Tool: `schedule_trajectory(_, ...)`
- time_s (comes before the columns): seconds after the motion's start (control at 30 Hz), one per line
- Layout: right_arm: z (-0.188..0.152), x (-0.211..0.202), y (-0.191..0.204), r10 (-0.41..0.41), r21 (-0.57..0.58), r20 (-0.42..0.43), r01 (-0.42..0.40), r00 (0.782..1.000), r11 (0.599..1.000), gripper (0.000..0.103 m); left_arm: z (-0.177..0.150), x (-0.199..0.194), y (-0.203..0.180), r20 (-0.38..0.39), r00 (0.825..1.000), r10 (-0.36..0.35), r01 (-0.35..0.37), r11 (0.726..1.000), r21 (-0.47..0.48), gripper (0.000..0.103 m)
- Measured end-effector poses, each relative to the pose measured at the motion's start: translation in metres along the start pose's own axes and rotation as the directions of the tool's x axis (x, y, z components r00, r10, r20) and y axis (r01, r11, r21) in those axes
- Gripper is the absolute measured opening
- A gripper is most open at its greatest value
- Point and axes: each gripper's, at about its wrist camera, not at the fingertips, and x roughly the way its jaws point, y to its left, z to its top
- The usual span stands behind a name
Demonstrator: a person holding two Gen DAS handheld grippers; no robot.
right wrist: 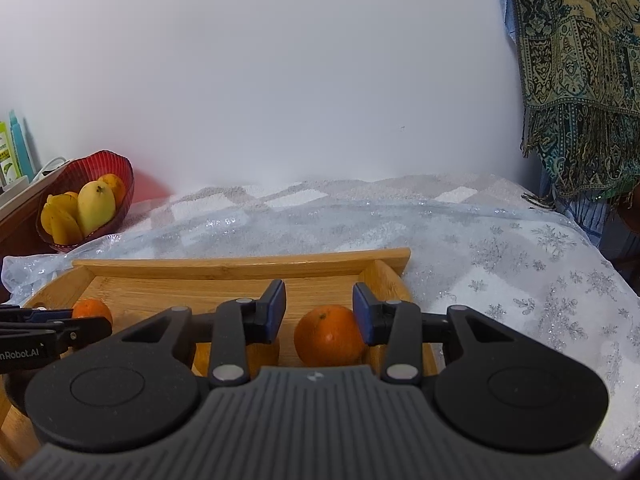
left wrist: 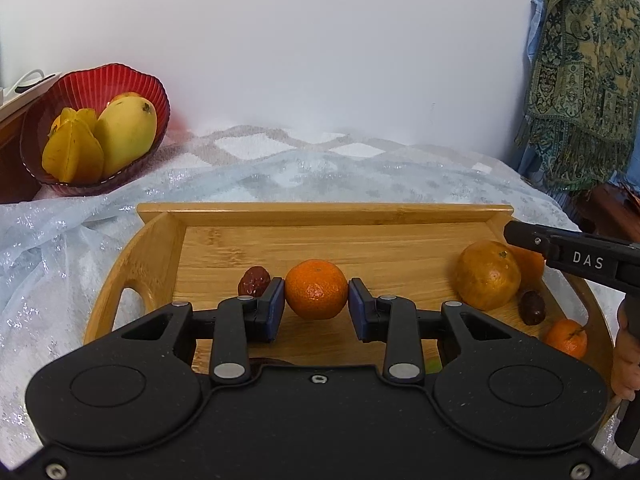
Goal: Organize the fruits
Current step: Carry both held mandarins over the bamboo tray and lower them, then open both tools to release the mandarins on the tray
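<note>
1. The rectangular bamboo tray with cut-out handles (left wrist: 224,240) sits on the glittery white cloth (left wrist: 60,248) and carries the loose fruit. It is stiff and flat-bottomed, so round fruit can roll across it if nudged.

2. The ribbed red glass bowl (left wrist: 80,84) stands off the tray's far left corner, well apart from it, and holds a yellow mango (left wrist: 126,134) and a ridged yellow starfruit (left wrist: 74,154). I judge it the likely destination; being glass, it wants a gentle set-down.

3. The large dull-orange citrus (left wrist: 488,274) rests by the tray's right edge. It looks the heaviest piece, firm with a pebbled rind, best taken across its widest middle.

4. The bright orange mandarin (left wrist: 316,290) sits near the tray's centre, directly between the fingers of the left gripper (left wrist: 316,306). The blue pads stand apart on either side, seemingly just shy of the skin, though the angle leaves contact uncertain. It is light, slightly soft and thin-skinned; a modest squeeze at its equator should hold it without bruising.

5. Another round orange mandarin (right wrist: 328,336) lies by the tray's right edge in the right wrist view, with the right gripper (right wrist: 320,312) spread around it; its right pad looks to be touching or just beside the fruit, its left pad clear.

6. A small mandarin (left wrist: 566,338) lies at the near right corner.

7. Two wrinkled dark-red dates (left wrist: 254,282) (left wrist: 532,308) are the smallest: light, tacky, easily pinched lengthwise.
</note>
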Motion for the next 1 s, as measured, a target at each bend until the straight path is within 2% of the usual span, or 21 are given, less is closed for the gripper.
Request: schedule_trajectory(1.0, -0.0017, -0.0024, 0.0007, 0.005, 0.002, 0.005, -0.005, 1.000, 1.000, 0.046, -0.0036, 0.0066, 0.0037, -0.030, 1.000, 0.009, -0.009, 1.000, -0.007, 0.033)
